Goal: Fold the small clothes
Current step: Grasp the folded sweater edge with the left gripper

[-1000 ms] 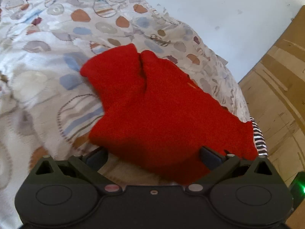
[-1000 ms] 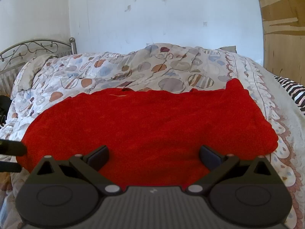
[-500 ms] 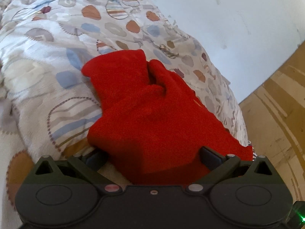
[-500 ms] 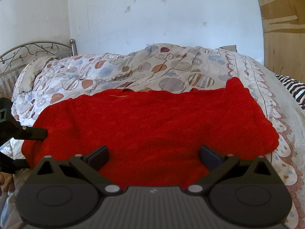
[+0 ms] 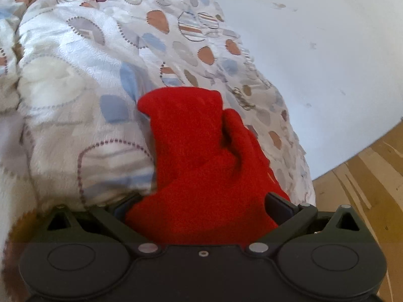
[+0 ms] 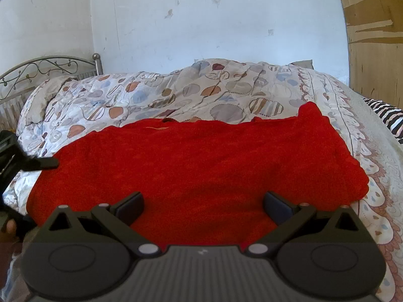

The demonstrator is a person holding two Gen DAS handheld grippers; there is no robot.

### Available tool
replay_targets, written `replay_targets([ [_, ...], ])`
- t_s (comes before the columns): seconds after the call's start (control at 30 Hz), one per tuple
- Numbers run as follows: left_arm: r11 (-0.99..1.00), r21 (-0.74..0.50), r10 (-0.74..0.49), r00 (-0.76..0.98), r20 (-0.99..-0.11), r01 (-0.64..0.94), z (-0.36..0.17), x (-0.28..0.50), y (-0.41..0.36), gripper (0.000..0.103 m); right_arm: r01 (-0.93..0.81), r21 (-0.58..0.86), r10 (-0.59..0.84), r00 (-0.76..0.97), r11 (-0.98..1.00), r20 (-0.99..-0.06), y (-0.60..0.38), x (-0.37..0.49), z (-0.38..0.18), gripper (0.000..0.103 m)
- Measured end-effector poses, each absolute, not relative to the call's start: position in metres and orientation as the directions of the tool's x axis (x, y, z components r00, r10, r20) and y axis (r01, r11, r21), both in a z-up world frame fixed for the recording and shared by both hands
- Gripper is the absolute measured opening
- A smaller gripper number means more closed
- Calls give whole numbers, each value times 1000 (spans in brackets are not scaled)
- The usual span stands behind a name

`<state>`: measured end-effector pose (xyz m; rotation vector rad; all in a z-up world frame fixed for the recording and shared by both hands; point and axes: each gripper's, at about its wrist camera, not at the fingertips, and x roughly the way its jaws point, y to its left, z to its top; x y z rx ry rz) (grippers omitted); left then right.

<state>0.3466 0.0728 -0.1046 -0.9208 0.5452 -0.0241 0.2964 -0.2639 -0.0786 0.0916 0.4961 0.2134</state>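
A red fleece garment (image 6: 196,163) lies spread across the patterned duvet (image 6: 176,93). My right gripper (image 6: 202,205) is open over its near edge, and the cloth runs between and beyond the two fingers. At the garment's left end, my left gripper (image 5: 202,205) is open too, with bunched red cloth (image 5: 201,171) filling the gap between its fingers. In the right wrist view one of its fingers (image 6: 42,163) lies over the garment's left edge, and the other is mostly hidden below. A folded-over flap (image 5: 181,110) rises at the far end in the left wrist view.
A metal headboard (image 6: 50,65) stands at the back left, with a white wall behind the bed. A wooden panel (image 6: 375,37) stands on the right, beside a black-and-white striped cloth (image 6: 388,115). A person's hand (image 6: 7,229) shows at the left edge.
My left gripper has pushed in over the garment's left end, and the cloth has bunched and narrowed between its fingers. The right gripper has stayed put.
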Motion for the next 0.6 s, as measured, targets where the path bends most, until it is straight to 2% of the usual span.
replay_targets([
  [0.23, 700, -679, -201, 851, -486, -222, -101, 351, 60, 99, -180, 138, 224, 858, 974, -462, -264, 296, -79, 103],
  [0.33, 707, -666, -184, 848, -496, -236, -101, 349, 61, 93, -179, 137, 223, 859, 974, -461, -264, 296, -79, 103],
  [0.4, 700, -665, -170, 844, -509, -260, -98, 348, 64, 84, -179, 138, 223, 859, 974, -461, -264, 296, -79, 103],
  [0.5, 752, -614, -148, 846, -512, -240, -89, 346, 60, 76, -179, 139, 224, 860, 974, -460, -264, 296, -79, 103],
  [0.6, 807, -551, -123, 850, -512, -215, -82, 354, 55, 77, -178, 140, 223, 861, 974, -457, -263, 296, -78, 103],
])
